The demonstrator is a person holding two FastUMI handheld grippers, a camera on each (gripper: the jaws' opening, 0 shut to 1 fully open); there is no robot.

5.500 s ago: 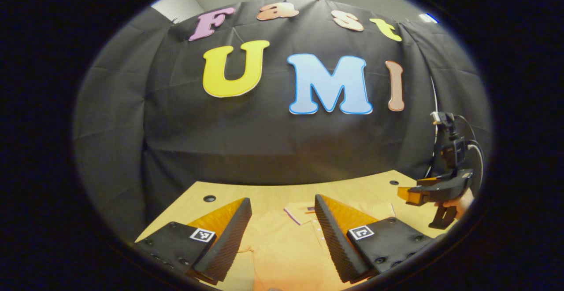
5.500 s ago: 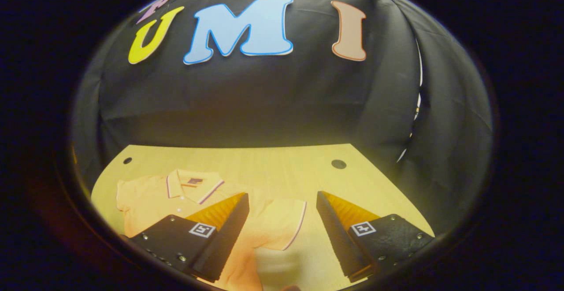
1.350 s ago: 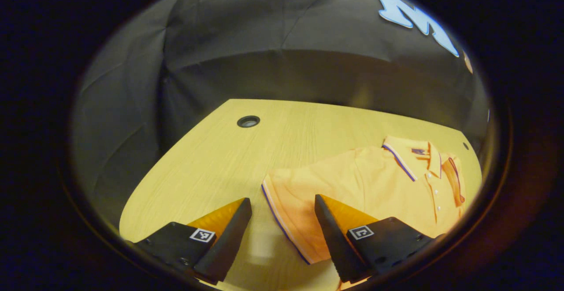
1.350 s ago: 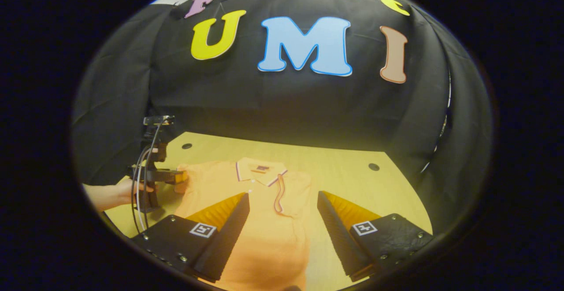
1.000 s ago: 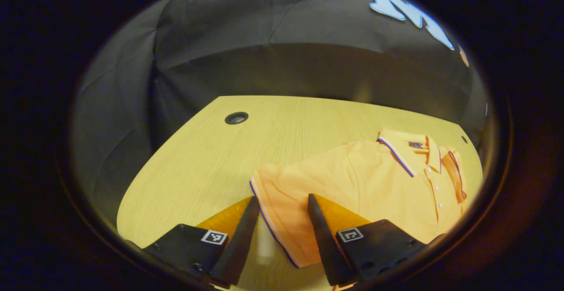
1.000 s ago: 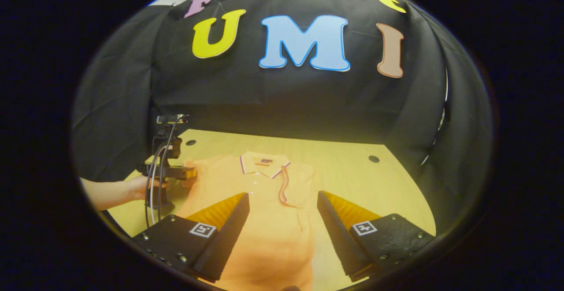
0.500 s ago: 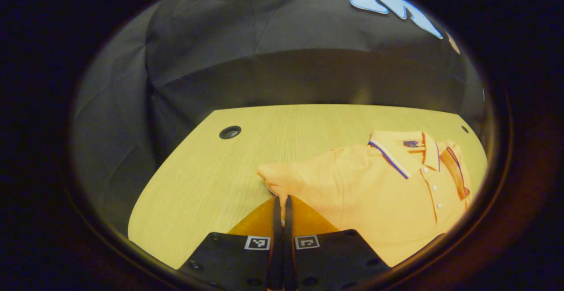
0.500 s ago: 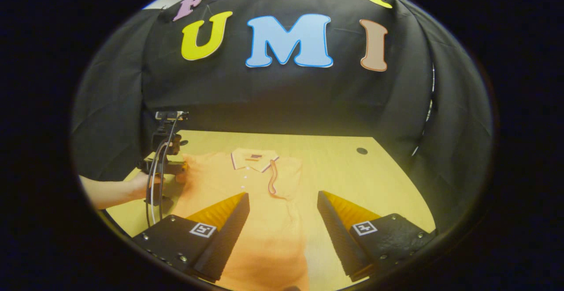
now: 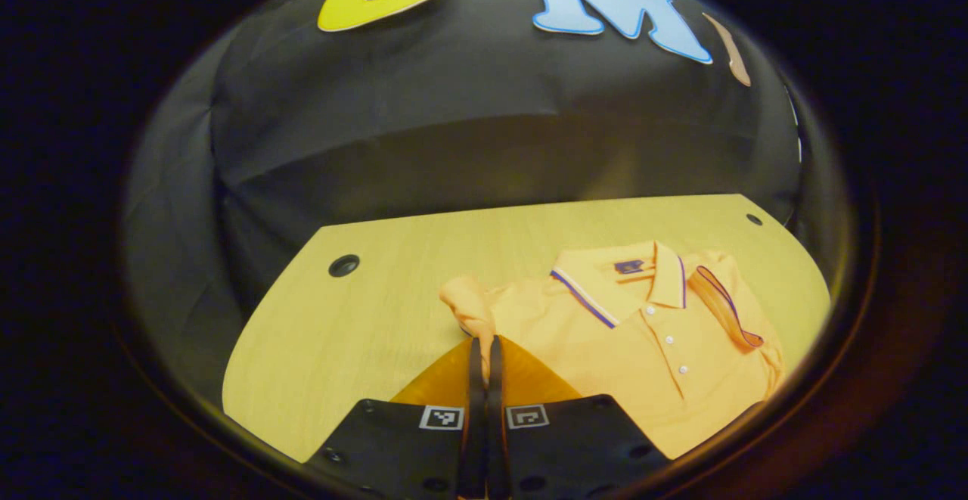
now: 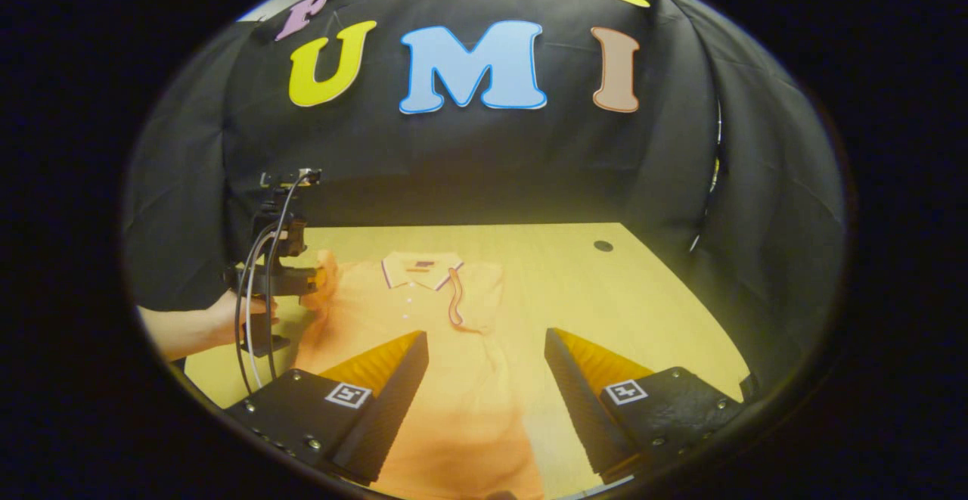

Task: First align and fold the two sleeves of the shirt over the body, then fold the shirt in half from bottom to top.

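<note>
Pinching the shirt's left sleeve [image 9: 470, 305], the left tongs [image 9: 484, 352] are clamped tight, bunching it off the bench [image 9: 363, 326]. Shirt [image 9: 643, 333] lies collar-up at three o'clock, right sleeve [image 9: 726, 307] folded over. Right tongs [image 10: 484, 349] hover spread above the hem.

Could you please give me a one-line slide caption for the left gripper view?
Left gripper, shut on the orange polo shirt's sleeve, lifts it off the wooden table.
</note>
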